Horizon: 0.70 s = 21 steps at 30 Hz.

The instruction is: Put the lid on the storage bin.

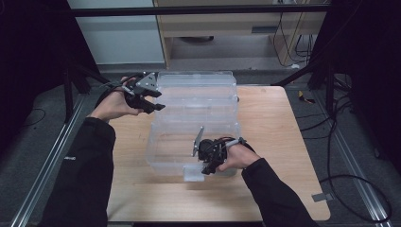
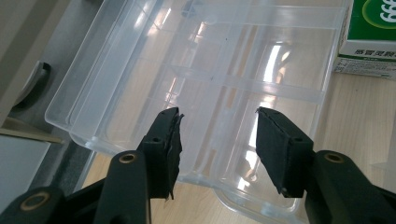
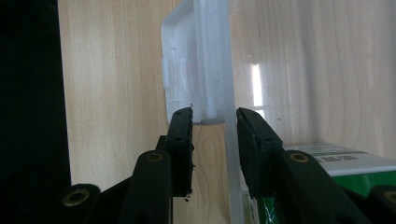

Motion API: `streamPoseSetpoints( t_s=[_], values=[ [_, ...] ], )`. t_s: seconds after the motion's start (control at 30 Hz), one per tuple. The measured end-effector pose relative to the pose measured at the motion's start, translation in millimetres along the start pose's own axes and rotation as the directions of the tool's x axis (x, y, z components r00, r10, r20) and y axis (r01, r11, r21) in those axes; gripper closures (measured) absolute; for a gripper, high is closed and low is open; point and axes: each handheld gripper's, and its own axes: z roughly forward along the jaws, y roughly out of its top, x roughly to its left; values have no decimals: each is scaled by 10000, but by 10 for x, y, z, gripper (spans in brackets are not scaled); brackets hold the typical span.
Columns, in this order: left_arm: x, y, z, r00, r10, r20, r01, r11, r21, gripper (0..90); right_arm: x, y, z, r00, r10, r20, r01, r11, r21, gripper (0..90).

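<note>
Green carton (image 2: 371, 35) in left gripper view, box lid (image 2: 196, 79)

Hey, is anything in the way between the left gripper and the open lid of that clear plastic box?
Nothing visible. The left gripper sits right at the lid's near edge with only air between its open jaws and the clear plastic.

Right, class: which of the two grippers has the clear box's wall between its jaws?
The right gripper, straddling the near wall; the left gripper hovers open above the lid.
</note>
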Motion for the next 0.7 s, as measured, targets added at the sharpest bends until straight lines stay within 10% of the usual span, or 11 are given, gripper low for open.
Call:
streamPoseSetpoints(
  t_s=[0.7],
  values=[
    [-53, 291, 304, 9945, 1042, 63, -1044, 9922, 683, 526, -2, 6, 1, 10000, -20, 13, 19, 10000, 53, 673]
  ],
)
